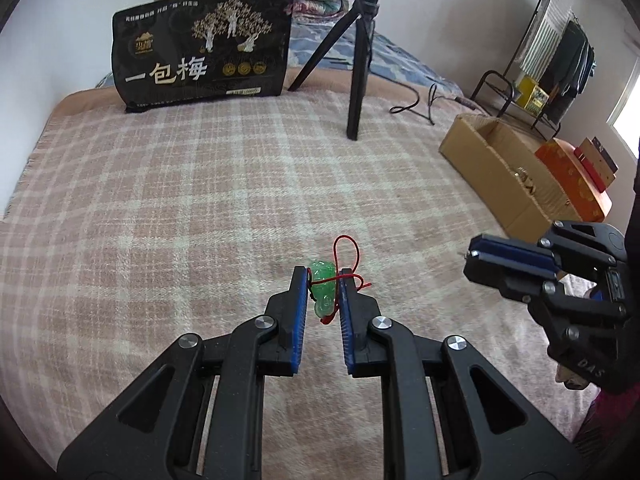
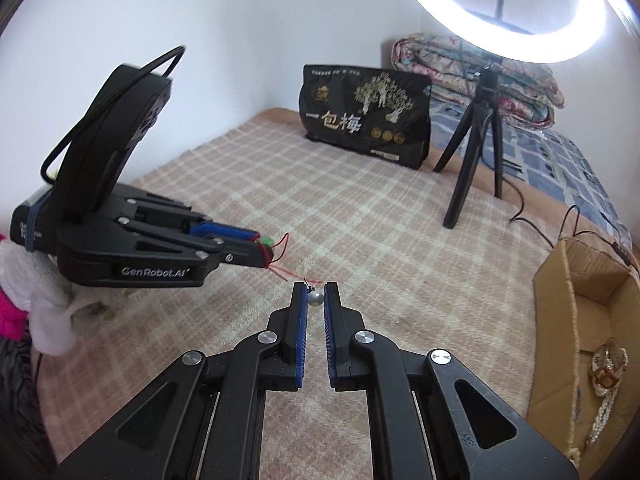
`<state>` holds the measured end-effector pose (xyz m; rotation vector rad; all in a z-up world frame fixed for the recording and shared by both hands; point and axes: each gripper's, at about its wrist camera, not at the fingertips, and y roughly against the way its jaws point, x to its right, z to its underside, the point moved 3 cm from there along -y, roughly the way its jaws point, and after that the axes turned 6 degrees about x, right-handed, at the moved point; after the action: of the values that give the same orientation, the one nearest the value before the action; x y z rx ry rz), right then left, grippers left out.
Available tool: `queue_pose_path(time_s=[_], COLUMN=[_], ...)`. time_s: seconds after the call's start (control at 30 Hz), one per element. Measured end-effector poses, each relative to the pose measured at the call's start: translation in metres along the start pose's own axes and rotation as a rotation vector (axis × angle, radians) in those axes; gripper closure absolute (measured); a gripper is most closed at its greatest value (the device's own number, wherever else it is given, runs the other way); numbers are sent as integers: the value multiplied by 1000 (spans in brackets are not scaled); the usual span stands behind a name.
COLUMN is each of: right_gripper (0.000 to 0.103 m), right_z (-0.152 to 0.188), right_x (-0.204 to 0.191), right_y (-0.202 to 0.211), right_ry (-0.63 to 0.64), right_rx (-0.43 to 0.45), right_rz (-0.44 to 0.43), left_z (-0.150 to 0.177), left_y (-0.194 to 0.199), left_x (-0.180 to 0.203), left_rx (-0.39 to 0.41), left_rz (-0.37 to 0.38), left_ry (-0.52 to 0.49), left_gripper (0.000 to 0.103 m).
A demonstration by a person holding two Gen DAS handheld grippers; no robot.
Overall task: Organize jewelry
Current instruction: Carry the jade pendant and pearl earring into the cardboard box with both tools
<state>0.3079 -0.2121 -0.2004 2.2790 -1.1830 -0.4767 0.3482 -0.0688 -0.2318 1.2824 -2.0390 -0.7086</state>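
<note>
- Left wrist view showed the left gripper (image 1: 324,280) clenched on a green pendant (image 1: 325,289) with red cord above the bed (image 1: 160,200).
- Right gripper (image 2: 316,294) pinched a silver bead (image 2: 315,298); the cardboard box (image 2: 560,320) lay to its right, nearer that hand.

Your right gripper (image 2: 316,294) pinches a small grey bead (image 2: 315,298) at its tips, above the plaid blanket (image 2: 360,232). Your left gripper (image 2: 262,248) clamps a green pendant (image 2: 267,241), red cord (image 2: 280,268) trailing. Cardboard box (image 2: 560,320) at right.
</note>
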Motion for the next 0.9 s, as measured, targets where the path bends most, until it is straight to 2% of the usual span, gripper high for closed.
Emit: queue_pose_path(time_s=[0.27, 0.6, 0.9], right_gripper=[96, 96, 96], right_z=[-8, 9, 22], right_x=[22, 59, 99], right_y=[44, 93, 128], right_ry=[-39, -70, -140], right_rx=[60, 49, 52], right_rz=[60, 158, 240], left_z=[-9, -34, -62], left_y=[19, 29, 17], left_x=[29, 87, 147], left_rx=[55, 109, 138], left_rz=[36, 86, 125], left_ry=[13, -33, -81], left_gripper=[89, 89, 89])
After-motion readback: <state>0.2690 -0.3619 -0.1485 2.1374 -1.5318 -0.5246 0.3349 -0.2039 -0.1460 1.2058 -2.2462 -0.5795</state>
